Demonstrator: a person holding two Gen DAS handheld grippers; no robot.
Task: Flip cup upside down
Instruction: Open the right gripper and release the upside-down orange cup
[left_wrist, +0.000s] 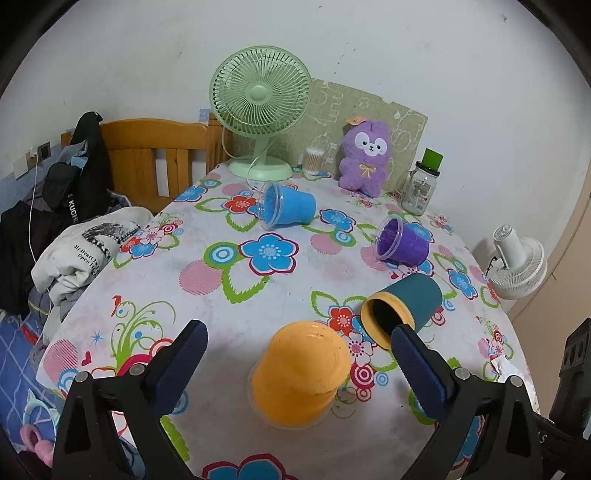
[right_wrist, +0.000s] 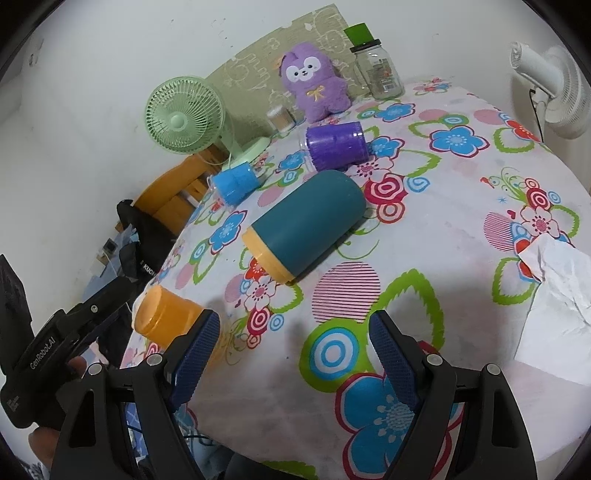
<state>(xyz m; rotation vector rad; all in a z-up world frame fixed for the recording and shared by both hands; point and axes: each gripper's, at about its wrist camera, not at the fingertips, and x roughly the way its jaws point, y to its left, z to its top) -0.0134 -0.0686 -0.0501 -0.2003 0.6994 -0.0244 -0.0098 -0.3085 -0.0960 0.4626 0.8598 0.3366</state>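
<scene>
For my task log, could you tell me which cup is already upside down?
The orange cup, nearest the left gripper; the blue, purple and teal cups lie sideways.

A home bedroom: wooden headboard (left_wrist: 155, 162), piled clothes (left_wrist: 74, 236), plush toy (left_wrist: 364, 157).

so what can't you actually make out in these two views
- Orange cup, right wrist view: its lower part is hidden behind the right gripper's finger.
- Teal cup, left wrist view: part of its mouth is covered by the left gripper's finger; the inside is just dark.
- Glass jar label: too small to read in either view.
- White paper, right wrist view: cut off by the frame edge.
</scene>
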